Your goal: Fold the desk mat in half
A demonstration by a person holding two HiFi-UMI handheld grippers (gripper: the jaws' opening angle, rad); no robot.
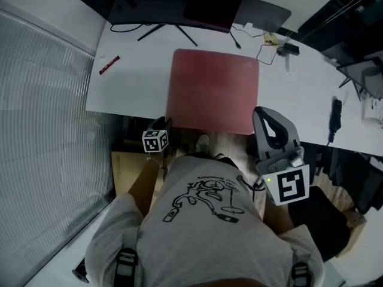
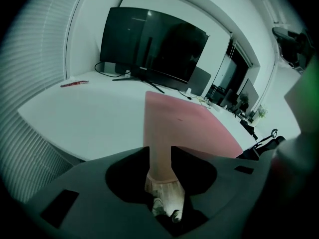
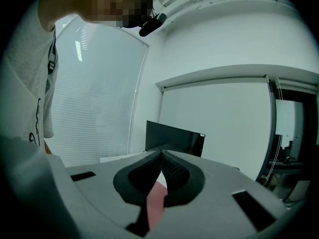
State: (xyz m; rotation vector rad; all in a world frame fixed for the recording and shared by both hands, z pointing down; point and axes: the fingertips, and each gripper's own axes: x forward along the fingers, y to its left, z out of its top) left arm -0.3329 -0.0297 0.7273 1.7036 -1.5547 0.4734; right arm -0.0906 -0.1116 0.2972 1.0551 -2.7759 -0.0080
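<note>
Pink rectangular desk mat [image 1: 214, 91] being shown flat on white tabletop [image 1: 134, 85]; left claw [image 2: 160, 151] being held wide, right claw [image 3: 160, 152] shut.

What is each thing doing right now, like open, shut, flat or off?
Desk mat: flat, not folded yet.
Left tongs: open, holding nothing.
Right tongs: shut, holding nothing.
Monitor: screen dark.
Red pen: lying on the desk.
</note>
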